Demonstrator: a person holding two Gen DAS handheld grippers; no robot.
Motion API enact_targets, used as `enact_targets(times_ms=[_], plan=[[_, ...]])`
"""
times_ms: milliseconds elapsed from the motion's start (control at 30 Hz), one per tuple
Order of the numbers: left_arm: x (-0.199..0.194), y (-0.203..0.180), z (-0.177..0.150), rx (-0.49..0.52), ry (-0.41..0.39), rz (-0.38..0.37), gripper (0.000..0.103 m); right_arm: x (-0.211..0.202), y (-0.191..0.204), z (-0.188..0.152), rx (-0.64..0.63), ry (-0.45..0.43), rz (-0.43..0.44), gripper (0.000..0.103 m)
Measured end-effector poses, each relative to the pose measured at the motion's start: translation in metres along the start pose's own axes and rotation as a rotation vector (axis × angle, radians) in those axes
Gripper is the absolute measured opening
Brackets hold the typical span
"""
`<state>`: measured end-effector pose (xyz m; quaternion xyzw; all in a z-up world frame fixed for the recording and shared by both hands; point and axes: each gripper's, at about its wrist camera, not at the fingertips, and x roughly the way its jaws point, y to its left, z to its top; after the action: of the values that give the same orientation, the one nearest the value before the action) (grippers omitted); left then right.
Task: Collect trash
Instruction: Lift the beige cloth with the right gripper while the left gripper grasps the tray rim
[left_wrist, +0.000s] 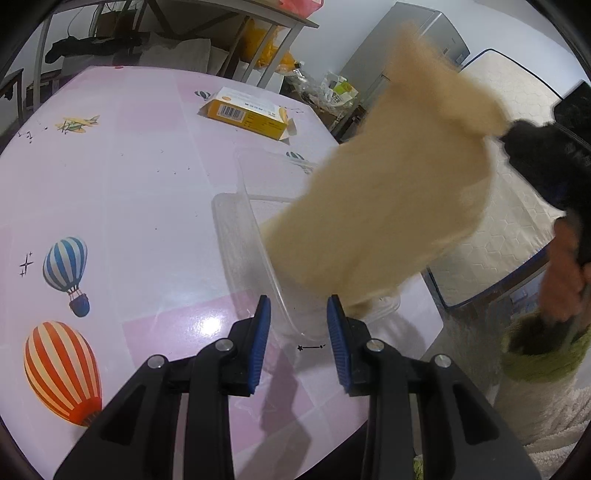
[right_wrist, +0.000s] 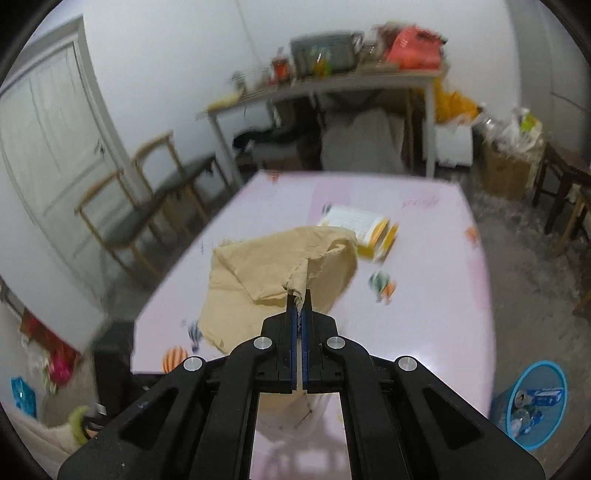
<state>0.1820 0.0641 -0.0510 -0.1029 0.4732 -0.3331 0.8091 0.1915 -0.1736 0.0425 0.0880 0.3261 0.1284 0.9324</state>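
Tan paper (right_wrist: 280, 266), crumpled and limp, hangs pinched by one corner in the right gripper (right_wrist: 300, 295), above the pink surface (right_wrist: 443, 295) near its front edge. The left gripper (left_wrist: 299, 317), part spread, straddles a clear plastic container (left_wrist: 258, 251) wall. The thin corner hold could tear or slip, and the dangling sheet might drag the container.

Left claw (left_wrist: 299, 332) parted around a clear plastic container's (left_wrist: 255, 236) rim, blurred tan paper (left_wrist: 388, 206) above, yellow box (left_wrist: 247, 116) beyond
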Motion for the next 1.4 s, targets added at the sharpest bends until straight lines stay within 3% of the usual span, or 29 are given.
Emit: enact_targets(times_ms=[167, 333, 500, 667, 767, 1100, 1400], plan=[[0.002, 0.000, 0.000, -0.005, -0.002, 0.014, 0.030, -0.037, -0.009, 0.012, 0.026, -0.113, -0.015, 0.001], [0.005, 0.000, 0.001, -0.020, -0.002, 0.037, 0.030, -0.048, -0.015, 0.015, 0.044, -0.163, -0.024, 0.001], [0.009, 0.005, 0.004, -0.060, 0.006, 0.050, 0.019, -0.033, -0.026, 0.005, 0.070, -0.118, -0.031, 0.001], [0.008, 0.006, 0.007, -0.083, -0.003, 0.045, 0.009, -0.001, -0.043, -0.024, 0.154, -0.013, -0.001, 0.001], [0.004, 0.008, 0.006, -0.094, -0.016, 0.060, 0.004, -0.002, -0.052, -0.031, 0.195, -0.007, 0.009, 0.001], [-0.021, 0.018, 0.002, -0.125, -0.091, 0.113, 0.004, -0.060, -0.047, -0.003, 0.137, -0.182, -0.029, 0.001], [-0.053, 0.043, 0.000, -0.192, -0.171, 0.217, 0.004, -0.037, -0.027, 0.022, 0.133, -0.183, 0.191, 0.001]])
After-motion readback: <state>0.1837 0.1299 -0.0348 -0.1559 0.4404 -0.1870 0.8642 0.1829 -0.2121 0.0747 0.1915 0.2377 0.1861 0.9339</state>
